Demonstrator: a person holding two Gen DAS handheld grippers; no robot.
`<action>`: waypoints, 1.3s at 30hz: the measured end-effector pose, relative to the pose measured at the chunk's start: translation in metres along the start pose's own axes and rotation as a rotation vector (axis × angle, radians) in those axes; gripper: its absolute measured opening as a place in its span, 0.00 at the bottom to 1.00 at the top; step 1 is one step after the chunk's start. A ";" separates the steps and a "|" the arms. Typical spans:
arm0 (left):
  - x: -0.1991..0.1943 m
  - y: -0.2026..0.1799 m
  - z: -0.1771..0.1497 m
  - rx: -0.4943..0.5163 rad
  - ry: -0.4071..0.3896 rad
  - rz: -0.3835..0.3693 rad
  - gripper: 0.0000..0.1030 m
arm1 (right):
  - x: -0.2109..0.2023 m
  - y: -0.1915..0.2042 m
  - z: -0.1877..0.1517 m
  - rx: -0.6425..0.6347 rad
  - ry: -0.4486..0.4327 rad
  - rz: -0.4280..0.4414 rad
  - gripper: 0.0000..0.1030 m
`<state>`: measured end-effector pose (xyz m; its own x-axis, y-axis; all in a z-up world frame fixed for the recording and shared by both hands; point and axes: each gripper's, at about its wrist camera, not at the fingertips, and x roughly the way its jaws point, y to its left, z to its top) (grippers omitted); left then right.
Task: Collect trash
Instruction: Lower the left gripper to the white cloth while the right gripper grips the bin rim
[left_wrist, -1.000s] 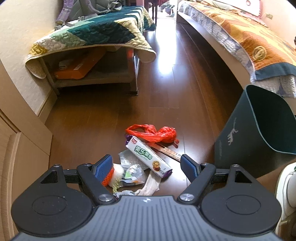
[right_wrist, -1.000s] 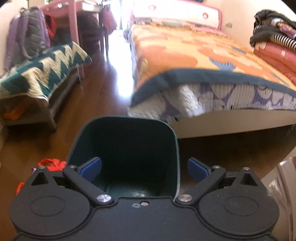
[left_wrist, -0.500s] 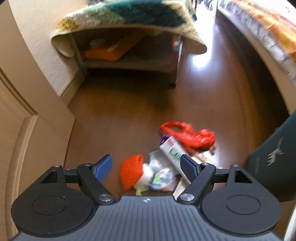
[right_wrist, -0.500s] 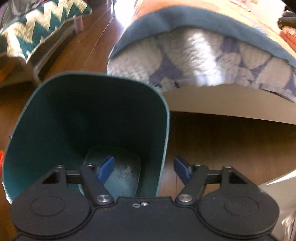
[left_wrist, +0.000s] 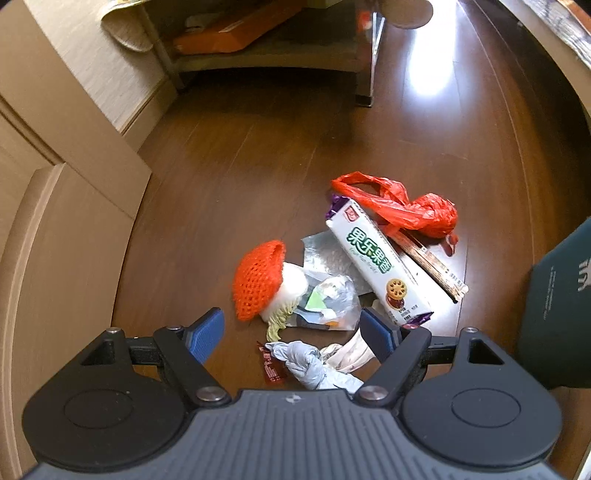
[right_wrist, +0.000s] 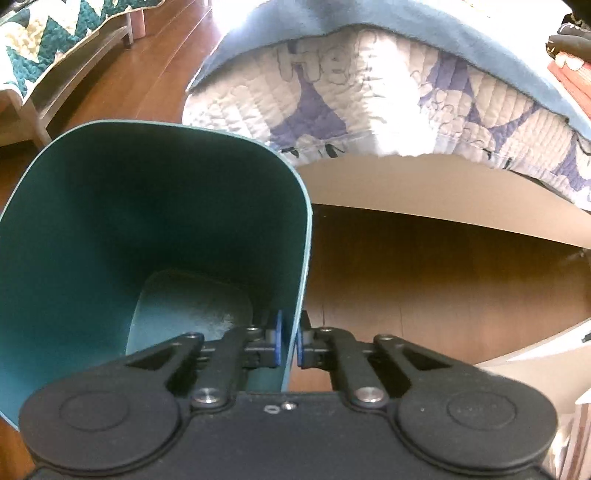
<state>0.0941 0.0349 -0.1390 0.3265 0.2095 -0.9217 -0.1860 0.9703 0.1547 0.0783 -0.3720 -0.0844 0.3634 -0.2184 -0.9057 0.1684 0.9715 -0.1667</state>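
The left gripper (left_wrist: 291, 332) hangs over the wooden floor (left_wrist: 229, 192) with its blue pads spread wide and nothing pinched between them. Closest to it, just under the gap, lies a crumpled grey wad (left_wrist: 306, 363) beside a small red wrapper (left_wrist: 271, 367) and a pale paper scrap (left_wrist: 349, 350). A little farther sit a clear plastic bag (left_wrist: 328, 301) and an orange knitted net (left_wrist: 258, 278) around a white foam sleeve. Beyond these a long white biscuit box (left_wrist: 376, 262) lies at an angle, touching a thin wooden stick (left_wrist: 430, 266), with a red plastic bag (left_wrist: 406, 206) at the far end of the pile. At the right edge stands the dark green bin (left_wrist: 557, 314), near the litter but apart from it. In the right wrist view, the right gripper (right_wrist: 290, 343) has just been closing and is now clamped on the bin's (right_wrist: 147, 206) near right wall, one pad inside and one outside. The bin's bottom looks bare. Past it runs the pale base of a bed with a quilted cover (right_wrist: 388, 96) hanging over it, and far left a low bench (left_wrist: 273, 62) under a zigzag quilt (right_wrist: 44, 40).
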 end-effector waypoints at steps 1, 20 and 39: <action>0.001 -0.001 -0.002 0.010 0.002 -0.005 0.78 | -0.003 0.001 -0.002 0.007 -0.003 -0.007 0.06; 0.140 0.030 -0.027 -0.118 0.352 -0.186 0.78 | -0.084 0.071 -0.012 -0.113 -0.059 -0.064 0.07; 0.184 0.014 -0.042 -0.079 0.461 -0.165 0.33 | -0.099 0.125 -0.025 -0.236 -0.099 -0.133 0.02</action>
<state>0.1120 0.0820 -0.3212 -0.0828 -0.0386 -0.9958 -0.2421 0.9701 -0.0175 0.0406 -0.2271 -0.0254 0.4417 -0.3418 -0.8295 0.0066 0.9258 -0.3780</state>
